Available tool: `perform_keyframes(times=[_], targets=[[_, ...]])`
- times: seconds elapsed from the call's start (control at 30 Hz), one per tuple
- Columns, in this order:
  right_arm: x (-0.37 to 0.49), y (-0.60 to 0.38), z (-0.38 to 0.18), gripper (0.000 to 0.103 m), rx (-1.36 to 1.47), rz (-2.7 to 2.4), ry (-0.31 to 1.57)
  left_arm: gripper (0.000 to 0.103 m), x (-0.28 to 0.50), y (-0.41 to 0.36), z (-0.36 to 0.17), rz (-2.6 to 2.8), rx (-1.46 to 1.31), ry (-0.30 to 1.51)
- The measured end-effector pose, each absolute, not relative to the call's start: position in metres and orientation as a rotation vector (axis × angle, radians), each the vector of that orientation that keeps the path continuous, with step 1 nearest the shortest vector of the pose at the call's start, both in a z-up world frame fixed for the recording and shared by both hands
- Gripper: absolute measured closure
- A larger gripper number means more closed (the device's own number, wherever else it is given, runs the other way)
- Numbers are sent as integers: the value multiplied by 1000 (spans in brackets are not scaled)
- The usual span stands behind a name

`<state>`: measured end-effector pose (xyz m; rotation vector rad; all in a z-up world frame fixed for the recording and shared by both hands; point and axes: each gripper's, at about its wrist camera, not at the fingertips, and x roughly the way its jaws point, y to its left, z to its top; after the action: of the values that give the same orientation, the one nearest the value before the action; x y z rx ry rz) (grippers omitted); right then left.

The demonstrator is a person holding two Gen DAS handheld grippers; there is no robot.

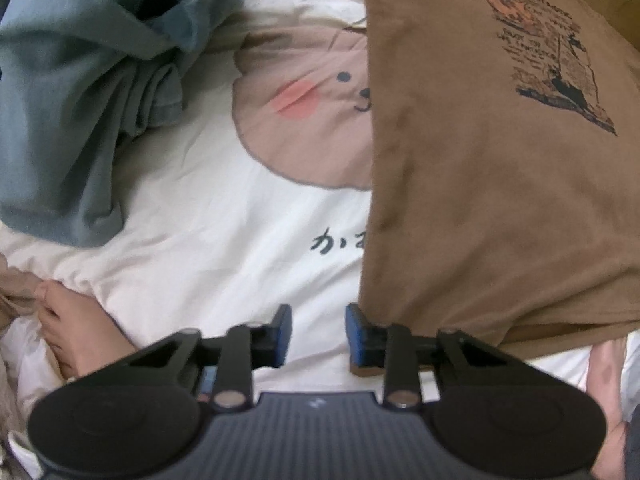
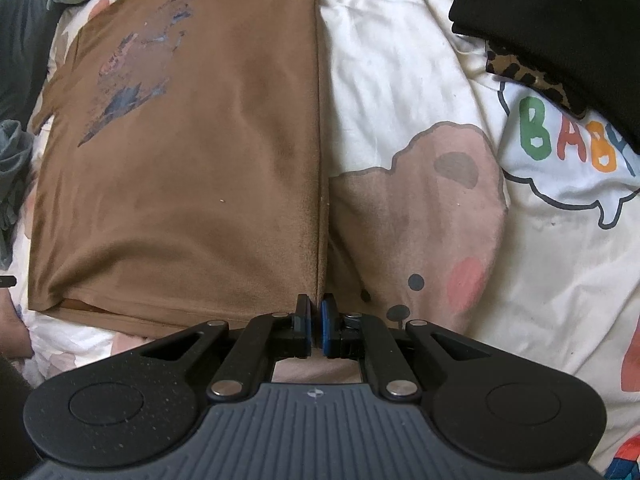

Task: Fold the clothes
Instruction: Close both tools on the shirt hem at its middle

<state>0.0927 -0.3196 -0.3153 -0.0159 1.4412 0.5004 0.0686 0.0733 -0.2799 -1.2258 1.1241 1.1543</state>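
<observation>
A: Brown T-shirt [image 1: 500, 184] lies flat, print side up, on the cartoon-print bedsheet [image 1: 208, 232], its sides seemingly tucked in already. Left gripper [image 1: 318, 336] points down at the shirt's near corner, jaws partly apart; the corner sits at the right-hand pad and nothing is between the pads. No grip there.

B: Right gripper [image 2: 316, 326] has its jaws drawn nearly together at the shirt's other near corner [image 2: 312, 300]. Looks pinched on the hem, though the cloth inside the pads is hidden (I would not swear to it).

A: Risk, as I judge it: if only the right side lifts, the hem skews and the fold goes crooked. Cause would be the left pads closing beside the edge, not over it. A thin pinch on the right could also slip.

B: View differences. Left wrist shows the crumpled grey-blue garment [image 1: 84, 92] beside the shirt and a bare foot [image 1: 76, 332] on the sheet. Right wrist shows a black garment [image 2: 560, 28] over a leopard-print piece [image 2: 532, 76], and the "BABY" lettering [image 2: 572, 140].
</observation>
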Motion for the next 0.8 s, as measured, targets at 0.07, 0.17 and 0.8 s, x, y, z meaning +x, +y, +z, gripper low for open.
perform_keyframes(times=[0.07, 0.17, 0.8], targets=[[93, -318, -318, 101, -26, 496, 1447, 83, 65, 71, -285, 1141, -1263, 1101], [93, -318, -321, 101, -35, 489, 1457, 83, 62, 69, -291, 1123, -1322, 1049], [95, -318, -331, 100, -65, 470, 1493, 90, 75, 61, -327, 1050, -1430, 1049]])
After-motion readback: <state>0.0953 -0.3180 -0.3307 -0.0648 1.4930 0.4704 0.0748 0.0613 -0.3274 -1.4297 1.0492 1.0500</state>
